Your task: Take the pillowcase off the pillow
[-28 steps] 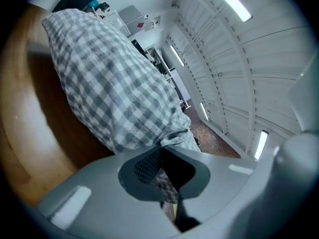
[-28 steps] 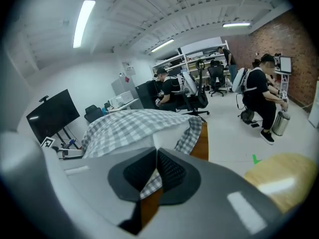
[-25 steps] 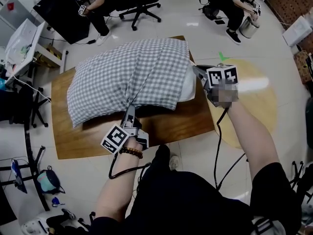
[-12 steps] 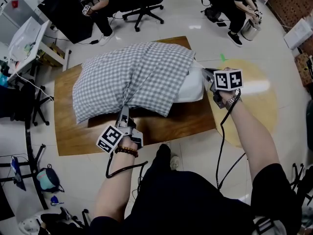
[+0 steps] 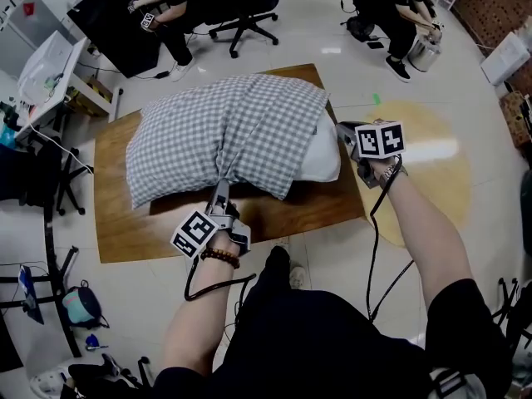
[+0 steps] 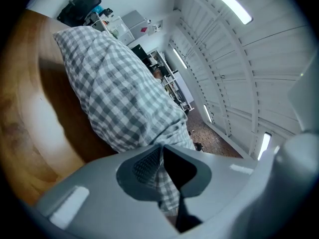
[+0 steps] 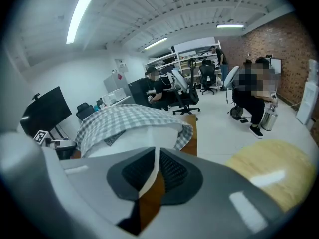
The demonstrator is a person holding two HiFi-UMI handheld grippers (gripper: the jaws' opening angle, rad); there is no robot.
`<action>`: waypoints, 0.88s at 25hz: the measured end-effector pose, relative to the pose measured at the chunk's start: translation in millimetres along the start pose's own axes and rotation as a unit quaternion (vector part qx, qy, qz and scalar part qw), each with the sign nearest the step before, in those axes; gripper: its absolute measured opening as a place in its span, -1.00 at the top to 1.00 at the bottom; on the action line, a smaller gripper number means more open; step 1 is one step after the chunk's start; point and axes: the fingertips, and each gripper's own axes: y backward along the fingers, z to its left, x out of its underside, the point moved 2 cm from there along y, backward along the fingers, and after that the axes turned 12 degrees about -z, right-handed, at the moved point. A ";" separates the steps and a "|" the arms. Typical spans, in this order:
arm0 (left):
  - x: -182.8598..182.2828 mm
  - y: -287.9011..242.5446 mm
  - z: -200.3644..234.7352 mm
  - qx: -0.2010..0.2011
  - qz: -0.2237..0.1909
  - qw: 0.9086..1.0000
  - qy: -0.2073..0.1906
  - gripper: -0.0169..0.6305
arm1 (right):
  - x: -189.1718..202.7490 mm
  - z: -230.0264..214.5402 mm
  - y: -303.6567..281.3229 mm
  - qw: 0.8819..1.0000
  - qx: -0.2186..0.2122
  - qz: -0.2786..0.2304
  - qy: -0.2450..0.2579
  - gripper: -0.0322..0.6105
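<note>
A grey-and-white checked pillowcase [image 5: 224, 131] covers a pillow on the brown wooden table [image 5: 307, 210]. The white pillow [image 5: 326, 152] sticks out of the case's open right end. My left gripper [image 5: 221, 183] is at the near edge and pinches a gathered fold of the checked pillowcase [image 6: 114, 93]. Its jaws have just been opening a little, with the cloth still between the pads [image 6: 147, 163]. My right gripper [image 5: 339, 131] is at the right end. It is shut on a thin white edge of the pillow [image 7: 134, 136], below the checked hem [image 7: 124, 116].
People sit on office chairs beyond the table, at the back left [image 5: 179, 7] and the back right [image 5: 391, 7]. A metal pot [image 5: 422, 48] stands on the floor at the back right. A white desk [image 5: 50, 73] is at the left. A round pale patch [image 5: 432, 152] marks the floor at the right.
A little more white pillow shows beyond the case's right end. Both grippers have shifted slightly while keeping hold of the cloth.
</note>
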 end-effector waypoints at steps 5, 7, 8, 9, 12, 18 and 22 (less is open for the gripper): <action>11.5 20.7 -14.1 0.007 0.001 1.000 -0.008 0.71 | 8.0 4.9 28.0 1.000 -0.001 -0.009 0.009 0.68; 17.9 30.3 -22.1 0.015 0.000 1.000 -0.013 0.69 | 15.3 7.4 39.4 1.000 -0.005 -0.012 0.010 0.64; 20.3 35.3 -27.2 0.020 0.000 1.000 -0.017 0.69 | 18.8 9.4 44.8 1.000 -0.007 -0.015 0.012 0.62; 22.3 40.6 -33.0 0.026 0.000 0.999 -0.021 0.67 | 22.1 11.8 50.4 1.000 -0.008 -0.017 0.013 0.61; 30.3 55.6 -54.6 0.048 0.002 0.998 -0.039 0.66 | 29.5 17.6 68.8 0.999 -0.013 -0.027 0.019 0.59; 48.4 87.3 -93.3 0.084 0.017 0.993 -0.082 0.65 | 44.3 31.3 107.3 0.998 -0.024 -0.046 0.025 0.57; 46.5 90.4 -119.6 0.102 0.032 0.988 -0.112 0.64 | 38.7 40.6 121.8 0.998 -0.027 -0.056 0.033 0.57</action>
